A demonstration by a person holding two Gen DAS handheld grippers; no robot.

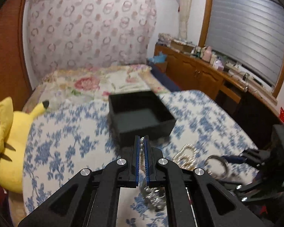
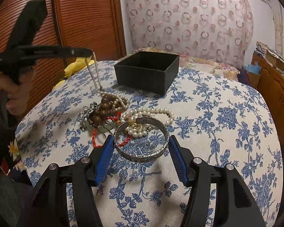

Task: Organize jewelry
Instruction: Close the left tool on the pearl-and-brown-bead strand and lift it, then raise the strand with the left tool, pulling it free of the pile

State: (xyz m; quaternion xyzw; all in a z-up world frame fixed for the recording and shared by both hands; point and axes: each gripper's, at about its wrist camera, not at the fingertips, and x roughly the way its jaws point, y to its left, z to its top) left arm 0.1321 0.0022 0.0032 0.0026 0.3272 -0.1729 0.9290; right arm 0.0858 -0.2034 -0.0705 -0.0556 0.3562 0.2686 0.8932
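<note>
The black box (image 2: 147,71) sits open on the blue-flowered cloth (image 2: 217,132), nothing visible inside. Before it lies a heap: pearl bracelet (image 2: 153,113), wooden beads (image 2: 102,106), silver bangle (image 2: 142,141). The left gripper (image 1: 142,141) pinches a lifted pearl strand (image 2: 94,73); the right gripper (image 2: 142,157) gapes around the bangle.

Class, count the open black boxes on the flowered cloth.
1: the open black square box sits on the blue-flowered cloth, beyond the jewelry pile. None seems hidden.
</note>
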